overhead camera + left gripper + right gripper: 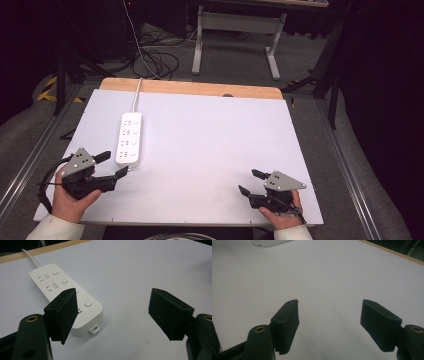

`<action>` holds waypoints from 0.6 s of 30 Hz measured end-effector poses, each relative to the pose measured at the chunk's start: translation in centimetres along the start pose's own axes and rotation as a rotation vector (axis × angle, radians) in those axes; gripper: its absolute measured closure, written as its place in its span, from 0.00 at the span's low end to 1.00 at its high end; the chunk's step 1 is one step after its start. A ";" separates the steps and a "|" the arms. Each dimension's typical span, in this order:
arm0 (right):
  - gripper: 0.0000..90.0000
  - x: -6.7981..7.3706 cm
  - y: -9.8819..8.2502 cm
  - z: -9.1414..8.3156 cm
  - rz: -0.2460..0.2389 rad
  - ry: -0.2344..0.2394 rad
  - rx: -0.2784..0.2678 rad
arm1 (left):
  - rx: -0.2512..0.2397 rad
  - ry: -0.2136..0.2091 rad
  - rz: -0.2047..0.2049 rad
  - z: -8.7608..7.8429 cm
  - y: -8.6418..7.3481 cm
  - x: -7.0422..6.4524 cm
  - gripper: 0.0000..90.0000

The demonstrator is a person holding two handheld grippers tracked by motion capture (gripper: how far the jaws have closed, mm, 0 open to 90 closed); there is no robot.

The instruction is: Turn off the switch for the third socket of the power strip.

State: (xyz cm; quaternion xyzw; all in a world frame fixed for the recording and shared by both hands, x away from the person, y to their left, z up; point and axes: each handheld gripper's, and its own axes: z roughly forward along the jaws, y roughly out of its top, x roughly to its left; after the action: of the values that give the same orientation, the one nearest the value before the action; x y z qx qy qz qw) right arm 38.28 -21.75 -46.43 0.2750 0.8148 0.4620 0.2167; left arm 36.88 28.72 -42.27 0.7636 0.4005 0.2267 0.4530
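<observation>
A white desk [210,150] carries a white power strip [129,138] on its left side, its cord [136,96] running off the far edge. The left hand-held gripper [112,165], jaws apart, sits just beside the strip's near end. The right hand-held gripper [249,181], jaws apart, rests near the desk's front right corner, gripping nothing.

A white power strip [129,138] lies flat on the white table [210,150] at about ten o'clock, its cord [136,95] running toward twelve o'clock over the far edge.
</observation>
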 end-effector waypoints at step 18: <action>0.35 0.0 0.0 0.0 0.005 0.006 -0.001 | 0.026 -0.027 -0.016 1.5 2.6 1.0 0.27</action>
State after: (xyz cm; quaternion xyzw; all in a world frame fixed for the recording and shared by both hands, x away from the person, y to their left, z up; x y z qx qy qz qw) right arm 38.29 -21.78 -46.45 0.2756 0.8145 0.4640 0.2131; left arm 39.51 28.07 -40.77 0.7691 0.4035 0.2076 0.4502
